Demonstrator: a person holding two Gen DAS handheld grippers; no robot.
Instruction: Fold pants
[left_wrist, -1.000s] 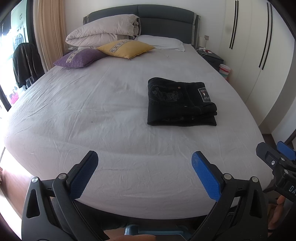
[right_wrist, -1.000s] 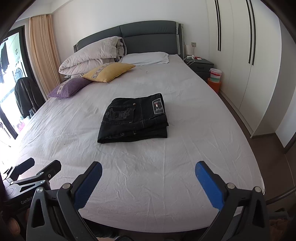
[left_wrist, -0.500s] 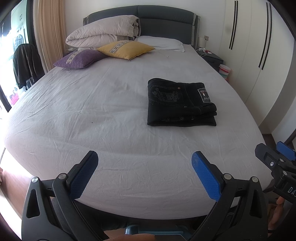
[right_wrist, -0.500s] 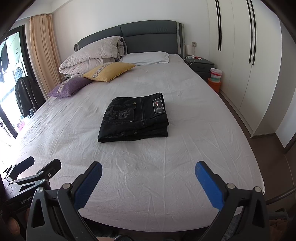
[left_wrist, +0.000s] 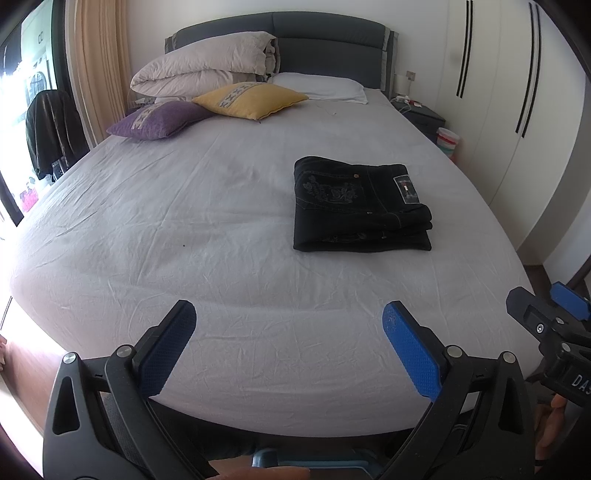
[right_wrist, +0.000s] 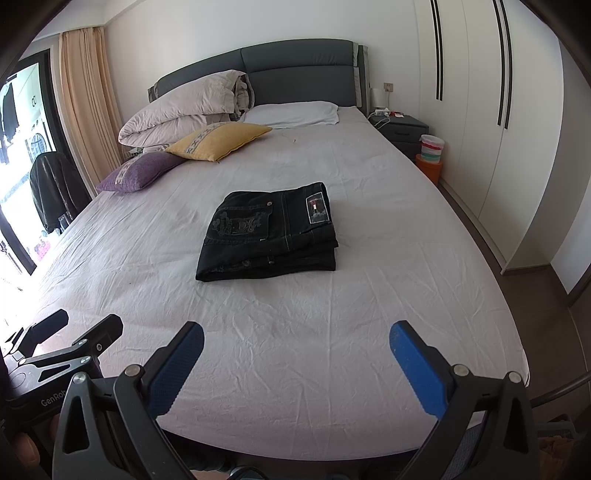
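Left wrist view shows the left gripper (left_wrist: 288, 314) with jaws wide apart and holding nothing, above the near edge of the bed (left_wrist: 184, 206). Black pants (left_wrist: 360, 210) lie folded in a stack on the grey sheet, to the right of the bed's middle, well apart from both tools. The right gripper (right_wrist: 295, 336) is also spread wide and empty. A yellow cushion (right_wrist: 218, 140) and a purple cushion (right_wrist: 138, 171) lie far left, near the headboard.

You are holding the left gripper (left_wrist: 288, 325) low with its blue-padded fingers (left_wrist: 410, 354) spread wide and gripping nothing, and the right gripper (right_wrist: 295, 347) beside it, likewise gaping wide and unladen.
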